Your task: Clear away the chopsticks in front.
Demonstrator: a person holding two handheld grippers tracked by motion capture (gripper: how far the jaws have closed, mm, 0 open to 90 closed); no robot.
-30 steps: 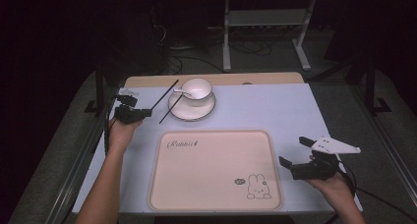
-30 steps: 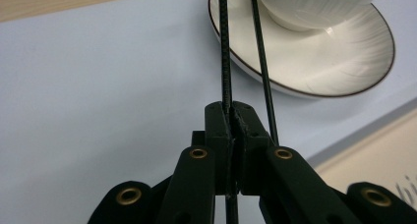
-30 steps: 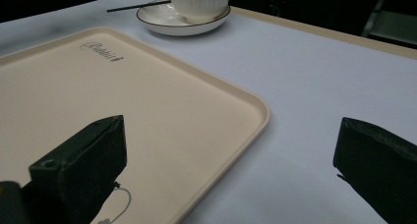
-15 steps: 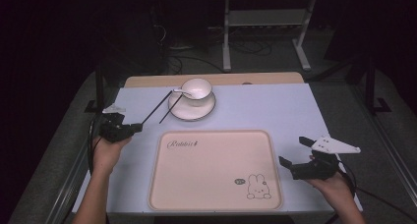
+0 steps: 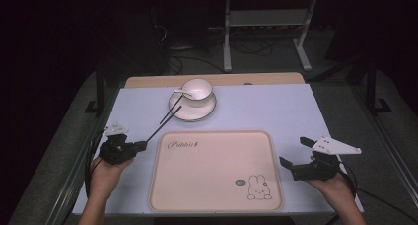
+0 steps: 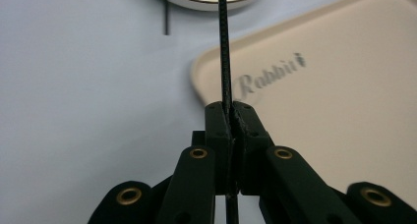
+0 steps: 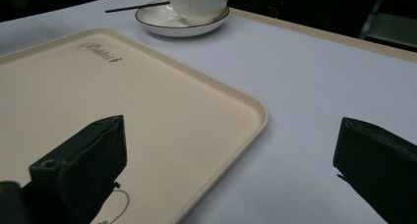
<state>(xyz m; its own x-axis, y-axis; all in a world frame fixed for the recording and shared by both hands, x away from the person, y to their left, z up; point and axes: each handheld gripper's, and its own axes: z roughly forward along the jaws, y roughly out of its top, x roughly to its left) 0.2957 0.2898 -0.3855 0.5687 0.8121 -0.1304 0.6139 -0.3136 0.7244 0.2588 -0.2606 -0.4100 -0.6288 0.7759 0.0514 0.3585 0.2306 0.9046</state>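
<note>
My left gripper (image 5: 141,145) sits left of the beige rabbit tray (image 5: 212,175) and is shut on a thin black chopstick (image 5: 162,125). The stick points up and right toward the saucer (image 5: 193,112). In the left gripper view the jaws (image 6: 230,108) pinch the chopstick (image 6: 223,47), which runs straight ahead. A second chopstick (image 6: 166,15) lies against the saucer's left rim. A white cup (image 5: 197,89) with a spoon (image 5: 180,93) stands on the saucer. My right gripper (image 5: 295,151) hovers open by the tray's right edge, with nothing between its fingers (image 7: 88,155).
The tray (image 7: 147,111) lies at the front middle of the pale blue table (image 5: 266,109). A wooden strip runs along the table's far edge. Dark floor, cables and a metal stand lie beyond it. Bare table surface shows to the right of the saucer.
My left hand has drawn back from beside the saucer toward the near left, carrying the chopstick to the tray's left edge. The right gripper has stayed put.
</note>
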